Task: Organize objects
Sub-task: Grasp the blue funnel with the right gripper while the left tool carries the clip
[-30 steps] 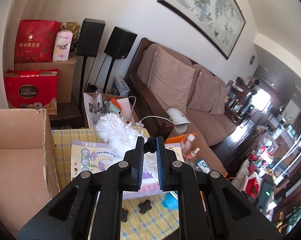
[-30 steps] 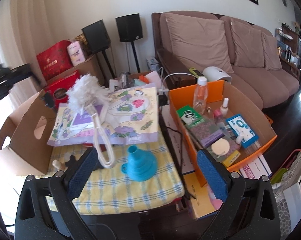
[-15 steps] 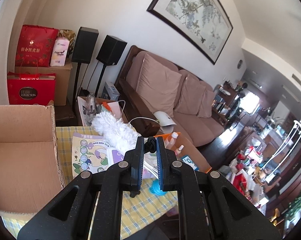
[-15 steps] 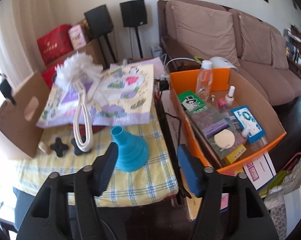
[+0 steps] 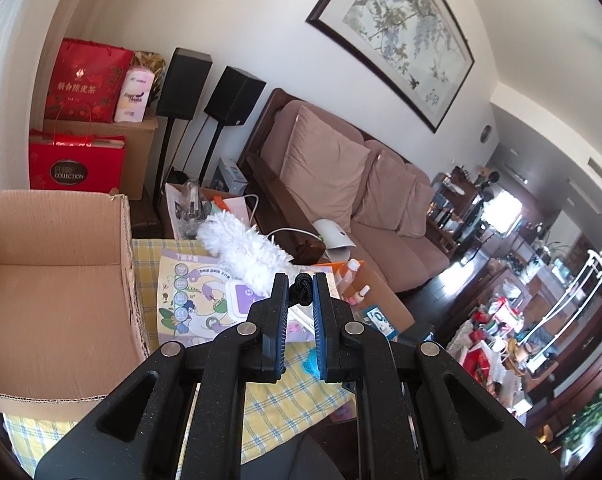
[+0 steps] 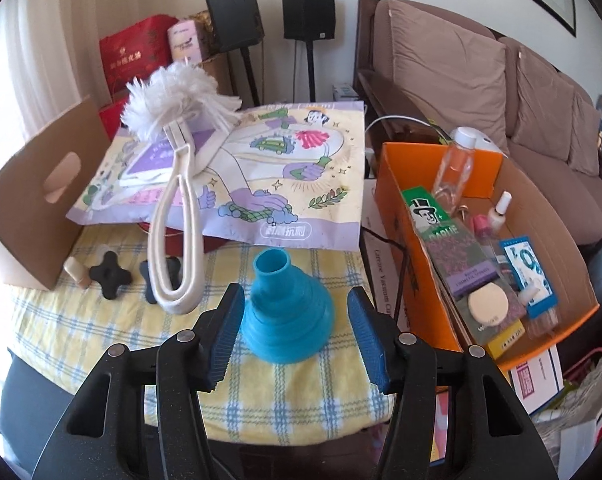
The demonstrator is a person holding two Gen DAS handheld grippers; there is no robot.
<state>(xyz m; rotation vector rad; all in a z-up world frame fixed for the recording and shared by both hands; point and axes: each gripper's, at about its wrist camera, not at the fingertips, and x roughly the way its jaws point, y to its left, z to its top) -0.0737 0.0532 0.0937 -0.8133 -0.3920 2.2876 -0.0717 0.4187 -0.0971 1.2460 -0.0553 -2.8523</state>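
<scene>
My left gripper (image 5: pixel 301 292) is shut on a small black knob (image 5: pixel 301 289), held above the table beside an open brown cardboard box (image 5: pixel 53 280). My right gripper (image 6: pixel 297 320) is open, its fingers on either side of a blue collapsible funnel (image 6: pixel 287 308) that stands on the yellow checked tablecloth (image 6: pixel 101 320). Two more black knobs (image 6: pixel 110 274) and a small cork-like piece (image 6: pixel 75 272) lie left of the funnel. A white duster (image 6: pixel 177 184) lies across a printed bag (image 6: pixel 285 184).
An orange box (image 6: pixel 397 200) with bottles and packets stands right of the table. The brown cardboard box (image 6: pixel 37 200) stands at the table's left. A sofa (image 6: pixel 481 80), two speakers and red gift bags are behind.
My right gripper has moved forward and down, so its open fingers now flank the blue funnel. My left gripper has risen and pulled back with the black knob still in it.
</scene>
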